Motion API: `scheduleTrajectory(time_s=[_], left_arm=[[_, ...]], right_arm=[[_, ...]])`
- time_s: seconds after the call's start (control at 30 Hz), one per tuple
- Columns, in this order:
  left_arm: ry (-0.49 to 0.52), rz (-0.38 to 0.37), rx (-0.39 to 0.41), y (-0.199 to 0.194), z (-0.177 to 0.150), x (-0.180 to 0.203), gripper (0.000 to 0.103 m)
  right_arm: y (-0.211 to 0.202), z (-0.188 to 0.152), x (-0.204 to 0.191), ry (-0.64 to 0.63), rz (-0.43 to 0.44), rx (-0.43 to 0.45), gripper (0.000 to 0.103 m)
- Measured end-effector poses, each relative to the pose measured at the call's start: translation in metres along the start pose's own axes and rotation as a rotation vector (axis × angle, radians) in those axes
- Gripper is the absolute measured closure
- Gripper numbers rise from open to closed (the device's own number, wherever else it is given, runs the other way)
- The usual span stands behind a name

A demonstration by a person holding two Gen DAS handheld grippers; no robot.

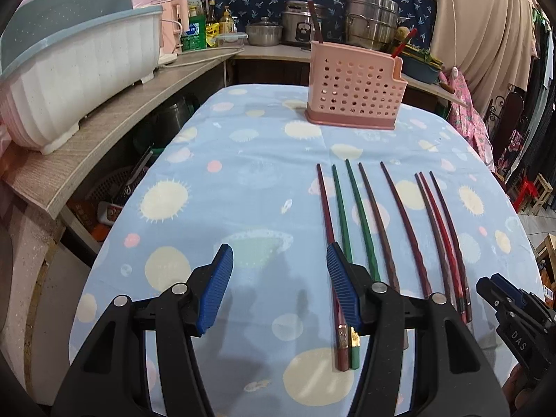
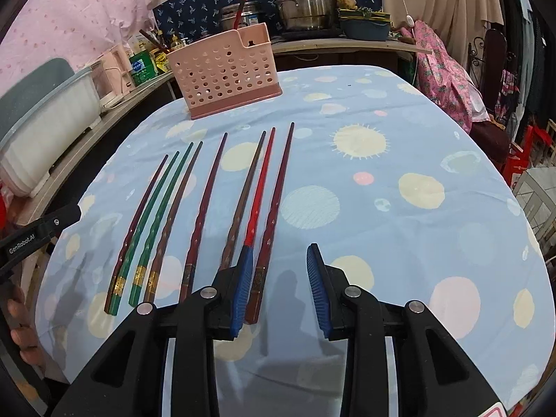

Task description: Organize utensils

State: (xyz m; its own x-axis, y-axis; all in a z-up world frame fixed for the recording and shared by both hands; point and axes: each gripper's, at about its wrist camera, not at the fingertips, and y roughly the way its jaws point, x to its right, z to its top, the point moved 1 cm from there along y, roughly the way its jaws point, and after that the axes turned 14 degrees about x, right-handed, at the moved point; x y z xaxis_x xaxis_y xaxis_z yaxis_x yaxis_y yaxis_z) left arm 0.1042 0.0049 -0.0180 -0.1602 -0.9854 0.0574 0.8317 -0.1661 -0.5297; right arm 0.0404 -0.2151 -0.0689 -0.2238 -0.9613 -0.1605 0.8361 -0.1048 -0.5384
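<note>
Several chopsticks [image 1: 361,215] in dark red, green, brown and bright red lie side by side on the spotted blue tablecloth [image 1: 243,160], tips pointing away. A pink perforated utensil holder [image 1: 354,90] stands at the table's far end with two chopsticks upright in it. My left gripper [image 1: 278,288] hovers open just left of the row, its right finger over the leftmost dark red chopstick [image 1: 326,208]. My right gripper [image 2: 279,292] is open at the row's right end. The rightmost dark red chopstick [image 2: 267,236] runs in beside its left pad, and the pads do not press on it.
A white and blue dish rack [image 1: 69,80] sits on a wooden shelf [image 1: 114,128] along the table's left side. Steel pots [image 1: 371,21] and bottles stand on the counter behind the holder. The table's right half [image 2: 417,191] holds only cloth.
</note>
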Motion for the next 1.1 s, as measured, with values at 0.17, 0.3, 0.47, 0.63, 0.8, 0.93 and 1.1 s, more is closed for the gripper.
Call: scheduleTrajectory(time_s=[0.17, 0.3, 0.47, 0.63, 0.8, 0.93, 1.1], left_arm=[[0.002, -0.002, -0.019, 0.000, -0.009, -0.001, 0.050], [0.005, -0.005, -0.033, 0.000, -0.014, -0.002, 0.049], [0.007, -0.009, -0.046, 0.000, -0.019, 0.000, 0.049], [0.011, -0.021, -0.055, 0.000, -0.023, 0.003, 0.049], [0.012, -0.043, -0.065, -0.003, -0.029, 0.008, 0.043], [0.020, -0.063, -0.079, -0.004, -0.035, 0.015, 0.043], [0.036, -0.065, -0.101, -0.001, -0.044, 0.022, 0.043]], right_arm=[[0.006, -0.008, -0.004, -0.007, 0.004, -0.028, 0.080], [0.008, -0.011, -0.005, -0.007, 0.009, -0.042, 0.086], [0.007, -0.013, -0.005, -0.022, -0.002, -0.040, 0.092], [0.006, -0.014, -0.003, -0.022, -0.005, -0.036, 0.095], [0.005, -0.015, 0.000, -0.022, -0.006, -0.029, 0.096], [0.004, -0.015, 0.001, -0.023, -0.006, -0.026, 0.096], [0.004, -0.016, 0.002, -0.021, -0.004, -0.025, 0.096]])
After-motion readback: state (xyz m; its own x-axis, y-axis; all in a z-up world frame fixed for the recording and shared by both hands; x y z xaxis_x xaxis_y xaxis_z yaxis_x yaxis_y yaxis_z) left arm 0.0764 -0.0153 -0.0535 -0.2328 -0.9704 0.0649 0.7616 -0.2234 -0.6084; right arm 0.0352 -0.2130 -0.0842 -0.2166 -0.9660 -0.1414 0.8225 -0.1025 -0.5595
